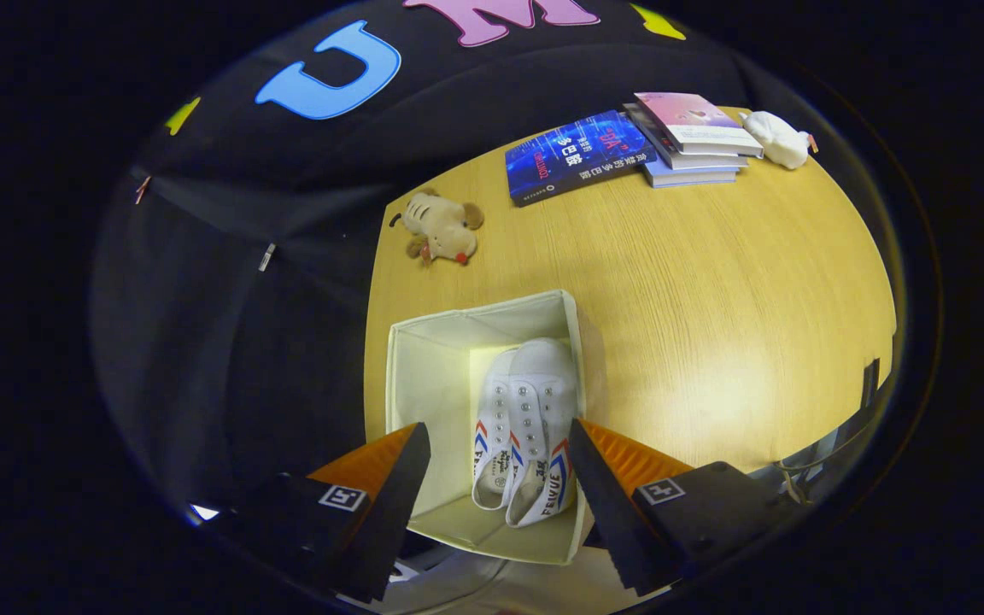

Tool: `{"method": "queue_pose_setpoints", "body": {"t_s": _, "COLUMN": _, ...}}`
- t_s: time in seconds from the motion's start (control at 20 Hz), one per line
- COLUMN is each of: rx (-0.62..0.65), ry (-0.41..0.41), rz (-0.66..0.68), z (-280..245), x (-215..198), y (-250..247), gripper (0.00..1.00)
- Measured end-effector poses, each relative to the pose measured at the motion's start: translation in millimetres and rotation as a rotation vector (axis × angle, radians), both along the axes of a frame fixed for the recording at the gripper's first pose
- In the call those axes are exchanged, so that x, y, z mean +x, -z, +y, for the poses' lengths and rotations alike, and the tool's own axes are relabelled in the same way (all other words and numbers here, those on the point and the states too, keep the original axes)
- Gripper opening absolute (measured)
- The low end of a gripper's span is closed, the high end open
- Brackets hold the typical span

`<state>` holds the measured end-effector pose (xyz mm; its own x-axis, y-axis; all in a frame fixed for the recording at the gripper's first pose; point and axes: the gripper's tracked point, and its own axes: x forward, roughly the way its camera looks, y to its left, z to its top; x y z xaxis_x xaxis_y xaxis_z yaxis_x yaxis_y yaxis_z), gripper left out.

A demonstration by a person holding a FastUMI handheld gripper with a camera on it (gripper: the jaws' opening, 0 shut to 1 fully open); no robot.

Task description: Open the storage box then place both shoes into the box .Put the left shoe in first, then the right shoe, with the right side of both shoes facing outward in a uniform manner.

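Hovering over the storage box [424,359], your gripper [499,465] has its jaws spread wide, holding nothing. Between them both shoes [526,427] lie side by side inside the box. Beyond, on the worktop [714,299], sit a plush toy [441,226] and stacked books [629,145].

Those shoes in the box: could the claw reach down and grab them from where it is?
Probably yes. The claw is open above the open box, and the two shoes lie between its fingers with nothing covering them.
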<state>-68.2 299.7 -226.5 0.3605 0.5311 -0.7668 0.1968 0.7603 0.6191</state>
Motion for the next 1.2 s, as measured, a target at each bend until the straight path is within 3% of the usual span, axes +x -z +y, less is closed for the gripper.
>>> {"method": "queue_pose_setpoints", "body": {"t_s": 0.5, "rx": 0.016, "ry": 0.025, "rz": -0.172, "z": -19, "x": 30, "y": -32, "gripper": 0.99}}
{"method": "queue_pose_setpoints", "body": {"t_s": 0.75, "rx": -0.071, "ry": 0.058, "rz": -0.314, "z": -76, "x": 61, "y": -43, "gripper": 0.99}}
{"method": "queue_pose_setpoints", "body": {"t_s": 1.2, "rx": -0.295, "ry": 0.025, "rz": -0.576, "z": -191, "x": 113, "y": -65, "gripper": 0.99}}
